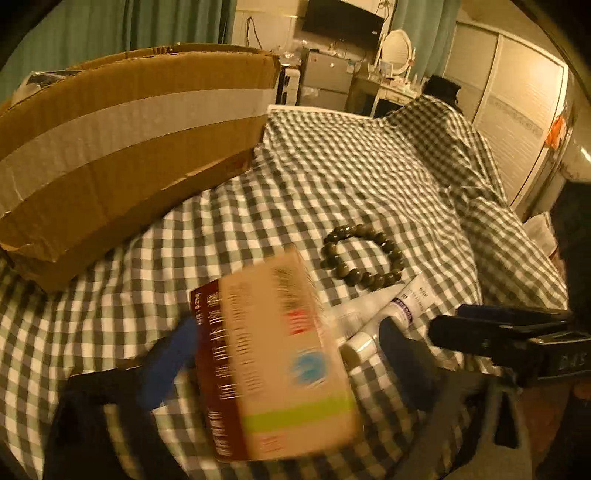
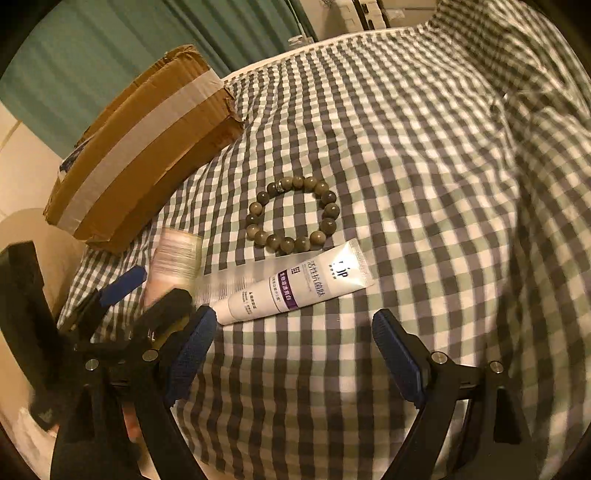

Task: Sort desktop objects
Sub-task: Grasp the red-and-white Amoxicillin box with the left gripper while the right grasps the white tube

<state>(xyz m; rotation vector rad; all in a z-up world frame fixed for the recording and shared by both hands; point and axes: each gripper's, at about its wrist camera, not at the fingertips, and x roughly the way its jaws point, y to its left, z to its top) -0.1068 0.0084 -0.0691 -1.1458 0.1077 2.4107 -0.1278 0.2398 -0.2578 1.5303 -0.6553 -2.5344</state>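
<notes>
A beige carton with a maroon side [image 1: 280,354] shows blurred between the blue pads of my left gripper [image 1: 288,350]. It lies against the left pad, but the right pad stands clear of it, so the jaws are open. On the checked cloth [image 2: 424,184] beyond lie a ring of dark beads [image 2: 293,214] and a white tube with a purple band [image 2: 295,284]. My right gripper [image 2: 295,336] hovers open just in front of the tube's cap end, nothing between its fingers. The large taped cardboard box [image 1: 129,147] stands at the left.
The checked cloth rises in a hump [image 1: 443,122] at the far right. Behind it are a dresser with an oval mirror [image 1: 397,50], a dark screen [image 1: 341,24] and a pale wardrobe [image 1: 517,110]. Teal curtains [image 2: 110,48] hang behind the cardboard box.
</notes>
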